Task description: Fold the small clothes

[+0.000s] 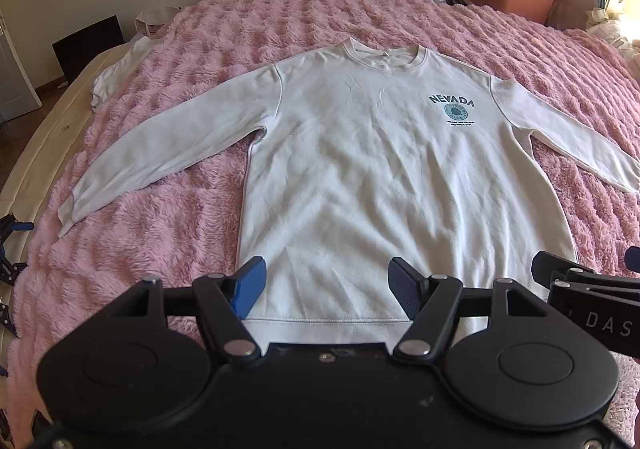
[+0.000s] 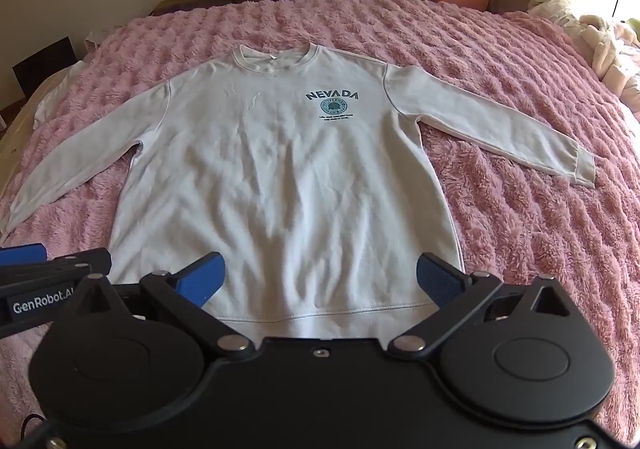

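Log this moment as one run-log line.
phase: pre-fold | sweatshirt: flat, face up, sleeves spread on pink blanket | left claw: open, empty | right claw: open, empty

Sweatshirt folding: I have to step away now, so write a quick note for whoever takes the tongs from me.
Left tongs: open, empty, above the hem.
Right tongs: open, empty, also above the hem.
Sweatshirt: flat, front up on the pink blanket, both sleeves spread out, collar at the far end.
Done: laid out.
Left: every fold; no fold made yet.
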The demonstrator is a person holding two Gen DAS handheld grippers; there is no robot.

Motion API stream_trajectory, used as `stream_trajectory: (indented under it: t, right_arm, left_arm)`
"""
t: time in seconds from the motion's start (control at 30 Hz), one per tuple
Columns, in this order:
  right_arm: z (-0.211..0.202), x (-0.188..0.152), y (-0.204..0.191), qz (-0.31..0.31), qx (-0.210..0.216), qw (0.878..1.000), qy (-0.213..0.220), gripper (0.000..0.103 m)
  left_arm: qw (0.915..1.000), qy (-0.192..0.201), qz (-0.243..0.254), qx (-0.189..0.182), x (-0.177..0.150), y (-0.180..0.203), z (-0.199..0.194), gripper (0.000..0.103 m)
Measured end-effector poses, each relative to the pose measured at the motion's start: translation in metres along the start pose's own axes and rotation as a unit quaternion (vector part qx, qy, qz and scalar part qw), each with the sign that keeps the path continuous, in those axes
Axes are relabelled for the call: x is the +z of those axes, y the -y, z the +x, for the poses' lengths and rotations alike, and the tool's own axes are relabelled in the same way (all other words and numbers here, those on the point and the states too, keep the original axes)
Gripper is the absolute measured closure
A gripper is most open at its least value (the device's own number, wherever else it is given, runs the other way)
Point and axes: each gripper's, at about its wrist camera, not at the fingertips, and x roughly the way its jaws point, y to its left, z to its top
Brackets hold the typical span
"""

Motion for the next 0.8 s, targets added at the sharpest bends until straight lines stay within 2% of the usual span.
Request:
stream_trajectory:
  t: [0.8]
  right_arm:
    - [-0.0009, 0.0016, -0.0034, -0.001, 0.0, 1.0, 0.001, 0.0]
  left_arm:
    - [1.0, -0.006, -0.005, 0.001, -0.0001, -0.0015, -0.0012, 0.032]
